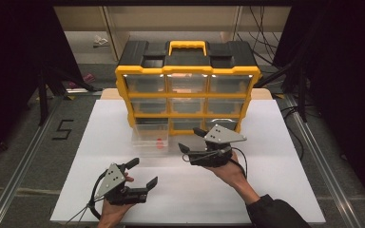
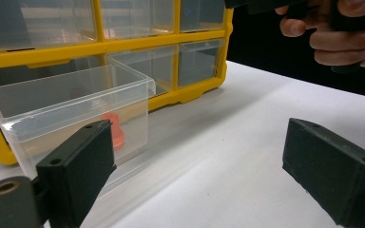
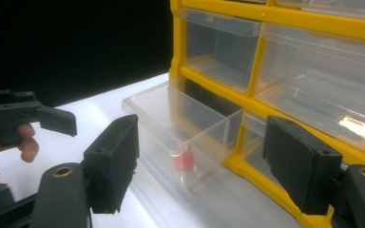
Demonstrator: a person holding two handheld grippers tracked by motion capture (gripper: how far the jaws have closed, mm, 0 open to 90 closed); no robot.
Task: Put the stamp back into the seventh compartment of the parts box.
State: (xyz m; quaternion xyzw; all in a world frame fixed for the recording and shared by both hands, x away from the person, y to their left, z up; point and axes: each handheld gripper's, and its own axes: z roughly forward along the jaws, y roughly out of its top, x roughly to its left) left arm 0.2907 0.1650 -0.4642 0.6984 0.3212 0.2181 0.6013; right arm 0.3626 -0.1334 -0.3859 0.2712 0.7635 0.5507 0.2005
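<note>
A yellow and black drawer cabinet stands at the back of the white table. Its bottom-left clear drawer is pulled far out, with a small red piece inside, also seen as the red piece and the red piece. My left gripper is open near the table's front, below the drawer, with nothing between its fingers. My right gripper is open just right of the drawer, its jaws pointing left and empty. The drawer lies ahead of the left jaws, and the drawer ahead of the right ones.
The white table top stretches to the right of the cabinet. Metal rails run along both sides of the table. A "5" mark lies on the floor at left. Shelving and cables stand behind the cabinet.
</note>
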